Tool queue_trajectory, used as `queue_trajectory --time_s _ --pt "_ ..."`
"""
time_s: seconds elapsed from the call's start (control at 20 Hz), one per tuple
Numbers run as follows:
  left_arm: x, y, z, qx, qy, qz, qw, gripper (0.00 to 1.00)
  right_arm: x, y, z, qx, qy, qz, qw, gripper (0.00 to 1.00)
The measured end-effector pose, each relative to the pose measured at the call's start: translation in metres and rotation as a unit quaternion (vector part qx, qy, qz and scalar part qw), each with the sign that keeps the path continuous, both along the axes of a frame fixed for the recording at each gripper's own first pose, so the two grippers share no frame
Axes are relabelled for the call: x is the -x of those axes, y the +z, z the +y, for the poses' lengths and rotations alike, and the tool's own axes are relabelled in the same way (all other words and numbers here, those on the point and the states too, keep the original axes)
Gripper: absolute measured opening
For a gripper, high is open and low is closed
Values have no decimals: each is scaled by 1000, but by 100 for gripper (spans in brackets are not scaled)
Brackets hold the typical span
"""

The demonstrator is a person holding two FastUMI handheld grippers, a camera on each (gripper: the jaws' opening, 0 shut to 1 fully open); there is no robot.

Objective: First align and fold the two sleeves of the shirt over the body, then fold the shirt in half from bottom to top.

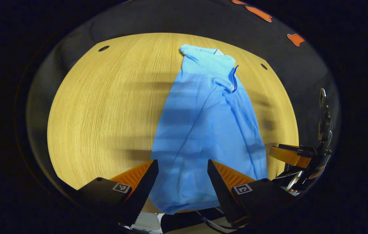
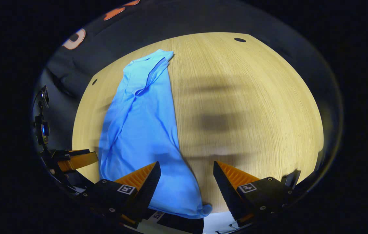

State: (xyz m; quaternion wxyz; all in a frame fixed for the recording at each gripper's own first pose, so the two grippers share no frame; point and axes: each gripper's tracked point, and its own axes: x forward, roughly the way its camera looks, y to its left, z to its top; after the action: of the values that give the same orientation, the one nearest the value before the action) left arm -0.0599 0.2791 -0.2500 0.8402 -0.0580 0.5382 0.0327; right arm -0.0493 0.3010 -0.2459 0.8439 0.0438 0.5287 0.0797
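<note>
Now I hold both the left tongs [image 1: 182, 175] and right tongs [image 2: 187, 177] open over the shirt's [image 1: 203, 130] hem at the worktop's [image 1: 105, 107] near edge. Sleeves look folded in, so I'd pinch both hem corners evenly.

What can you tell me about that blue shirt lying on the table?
The light blue, thin, soft-looking fabric shirt lies flat on the pale wooden table as a long narrow strip, sides already folded inward over the body. Its collar end lies at the far side, its hem at the near table edge. Soft creases run lengthwise. The open left claw and open right claw hang over the hem end; neither grips it.
</note>
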Motion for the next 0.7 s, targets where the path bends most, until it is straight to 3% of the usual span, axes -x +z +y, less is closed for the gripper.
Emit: queue_trajectory --time_s 0.3,0.4,0.55,0.7 --pt "59 -32 7 -3 3 33 999 99 65 -24 3 34 15 33 999 99" --pt "69 -40 8 -7 -1 41 999 94 82 -34 0 49 19 47 998 99" --pt "78 -48 9 -16 -5 54 998 99 97 -42 4 54 16 64 996 99" --pt "84 -55 13 -33 -5 64 997 95 103 -47 4 66 20 71 995 99"
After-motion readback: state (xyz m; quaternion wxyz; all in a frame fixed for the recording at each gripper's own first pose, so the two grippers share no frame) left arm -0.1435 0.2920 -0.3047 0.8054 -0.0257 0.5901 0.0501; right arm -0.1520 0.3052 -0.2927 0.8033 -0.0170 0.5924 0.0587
